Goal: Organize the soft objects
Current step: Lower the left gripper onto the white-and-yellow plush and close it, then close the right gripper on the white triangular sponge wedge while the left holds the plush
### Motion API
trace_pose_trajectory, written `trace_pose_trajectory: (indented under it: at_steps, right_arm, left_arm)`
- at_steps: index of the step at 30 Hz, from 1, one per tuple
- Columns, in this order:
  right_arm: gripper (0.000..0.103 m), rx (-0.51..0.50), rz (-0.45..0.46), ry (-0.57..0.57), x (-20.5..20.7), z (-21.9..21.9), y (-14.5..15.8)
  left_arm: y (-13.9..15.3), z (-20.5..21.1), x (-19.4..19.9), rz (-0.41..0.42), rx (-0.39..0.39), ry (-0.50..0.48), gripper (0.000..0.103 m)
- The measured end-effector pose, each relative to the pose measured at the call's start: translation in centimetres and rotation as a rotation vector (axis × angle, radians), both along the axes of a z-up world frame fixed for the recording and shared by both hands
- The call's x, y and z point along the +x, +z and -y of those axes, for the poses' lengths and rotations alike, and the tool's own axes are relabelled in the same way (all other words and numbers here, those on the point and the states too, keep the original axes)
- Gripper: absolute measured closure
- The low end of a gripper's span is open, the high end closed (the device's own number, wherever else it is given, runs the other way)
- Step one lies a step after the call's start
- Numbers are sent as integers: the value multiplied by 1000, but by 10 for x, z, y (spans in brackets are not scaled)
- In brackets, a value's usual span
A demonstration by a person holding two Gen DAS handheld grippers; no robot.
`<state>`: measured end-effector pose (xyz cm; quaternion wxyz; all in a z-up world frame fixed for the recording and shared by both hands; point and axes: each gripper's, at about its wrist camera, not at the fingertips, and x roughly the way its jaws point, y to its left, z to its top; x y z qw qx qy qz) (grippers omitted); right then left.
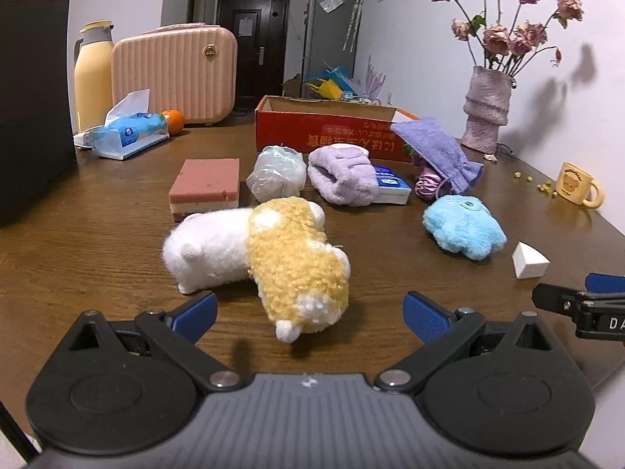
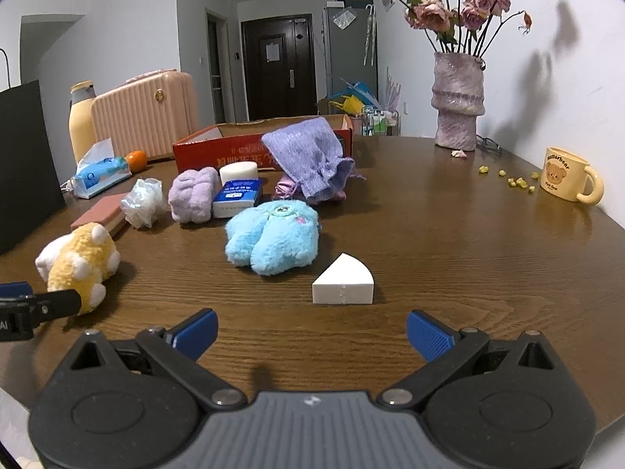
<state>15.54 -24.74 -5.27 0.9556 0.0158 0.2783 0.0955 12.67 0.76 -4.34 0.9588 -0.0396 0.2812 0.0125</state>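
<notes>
Looking along my left claw (image 1: 310, 314), I see its blue pads spread wide and released, with the tail end of the yellow-and-white plush (image 1: 293, 262) lying between them at lower centre of the frame, not pinched. That plush leans against a white plush (image 1: 207, 252) just to its left on the brown wooden surface (image 1: 97, 242). Further up sit a pink layered sponge (image 1: 207, 185), a crumpled plastic bag (image 1: 277, 174), a lilac rolled towel (image 1: 341, 176) and a purple drawstring pouch (image 1: 437, 148) draped at the corner of the red cardboard box (image 1: 324, 133). My right claw (image 2: 312, 332) is likewise released, holding nothing — a white wedge sponge (image 2: 343, 281) lies just beyond its pads, and the blue furry plush (image 2: 273, 234) sits right behind that, mid-frame. A yellow bear mug (image 2: 566, 178) stands at the right edge, well apart from the soft things, near the purple vase of dried roses (image 2: 459, 101).
</notes>
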Motion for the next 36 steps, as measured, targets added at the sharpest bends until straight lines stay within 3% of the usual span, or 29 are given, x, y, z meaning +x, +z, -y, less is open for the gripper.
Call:
trace_pose_trajectory:
  at_steps: [11, 15, 18, 27, 36]
  right_arm:
    - [0, 2, -38, 5, 28, 2, -8]
    - [0, 3, -51, 6, 37, 2, -10]
    - [0, 4, -59, 6, 43, 1, -12]
    - [3, -11, -68, 7, 59, -1, -13]
    - [31, -32, -74, 3, 71, -5, -13]
  left_arm:
    - [-6, -3, 28, -35, -2, 41, 16]
    - [-9, -5, 39, -66, -11, 48, 43]
    - [-11, -6, 43, -67, -18, 47, 50]
    - [-3, 0, 46, 14, -1, 15, 52]
    - [-1, 0, 53, 31, -10, -1, 52]
